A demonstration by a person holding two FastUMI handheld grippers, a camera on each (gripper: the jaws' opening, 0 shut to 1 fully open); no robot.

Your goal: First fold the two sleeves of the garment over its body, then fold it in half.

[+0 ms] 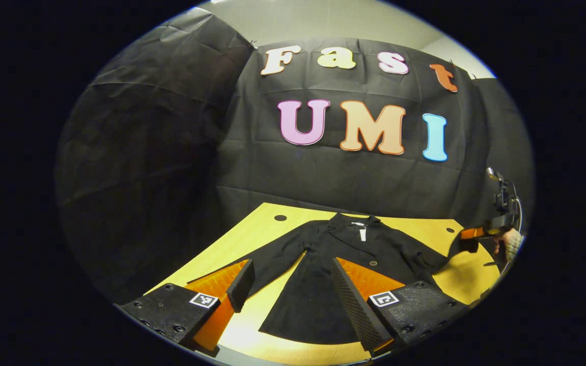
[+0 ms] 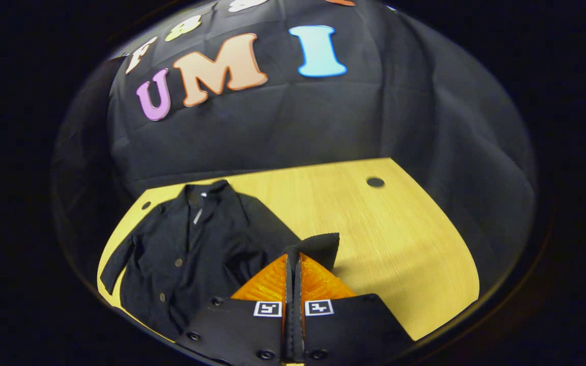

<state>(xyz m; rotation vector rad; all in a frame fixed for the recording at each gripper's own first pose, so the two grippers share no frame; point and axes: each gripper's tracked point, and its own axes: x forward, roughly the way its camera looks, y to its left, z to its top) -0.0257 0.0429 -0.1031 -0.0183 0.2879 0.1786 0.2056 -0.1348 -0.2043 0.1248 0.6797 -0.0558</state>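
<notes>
Right tongs (image 2: pixel 293 254) pinch sleeve cuff (image 2: pixel 318 246); table (image 2: pixel 400 239) holes (image 2: pixel 375 182) behind.

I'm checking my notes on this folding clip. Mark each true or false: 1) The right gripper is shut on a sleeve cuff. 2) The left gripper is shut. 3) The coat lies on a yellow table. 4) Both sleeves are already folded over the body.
1) True: the right gripper pinches the sleeve.
2) False: the left gripper is open above the coat.
3) True: the coat lies on the yellow table.
4) False: the other sleeve lies spread out.
</notes>
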